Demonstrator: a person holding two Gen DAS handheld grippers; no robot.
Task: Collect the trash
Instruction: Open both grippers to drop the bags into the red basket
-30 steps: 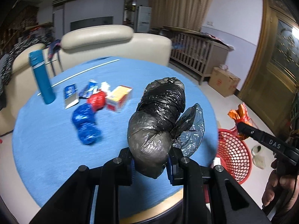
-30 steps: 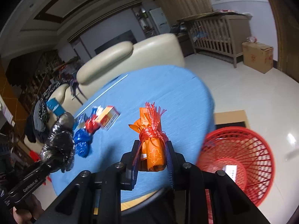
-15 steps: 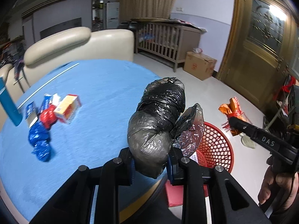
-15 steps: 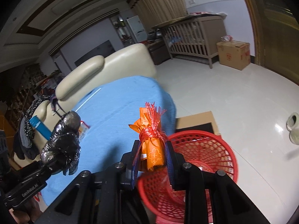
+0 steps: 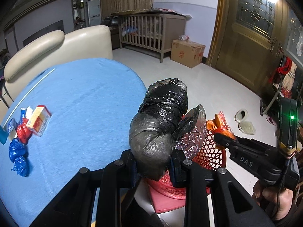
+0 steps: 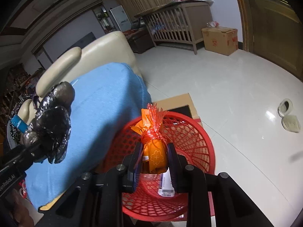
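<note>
carrying two pieces of trash toward the bin was the step in hand. the left gripper (image 5: 154,167), low in the middle of the left wrist view, had its fingers part way apart and pressed on the black plastic bag bundle (image 5: 159,124), which bulged above them with a loose flap hanging to its right. the right gripper (image 6: 154,165), at lower centre of the right wrist view, was pinched nearly closed around the orange pouch (image 6: 154,151) tied with red netting. the red basket (image 6: 191,132) stood on the floor just beside the blue table (image 5: 79,109), and the pouch hung over its mouth with a white wrapper (image 6: 166,185) already lying inside. the black bundle looked to sit at the basket's near rim rather than squarely over it.

to do this well, each bundle wanted to be over the middle of the opening before the fingers let go, the right one first since it was better placed. the black bag was bulky and slippery, so its loose flap could have caught on the rim. more trash waited at the left edge of the left wrist view: the blue wrappers (image 5: 18,153), a red wrapper (image 5: 23,134) and a small carton (image 5: 38,119).
</note>
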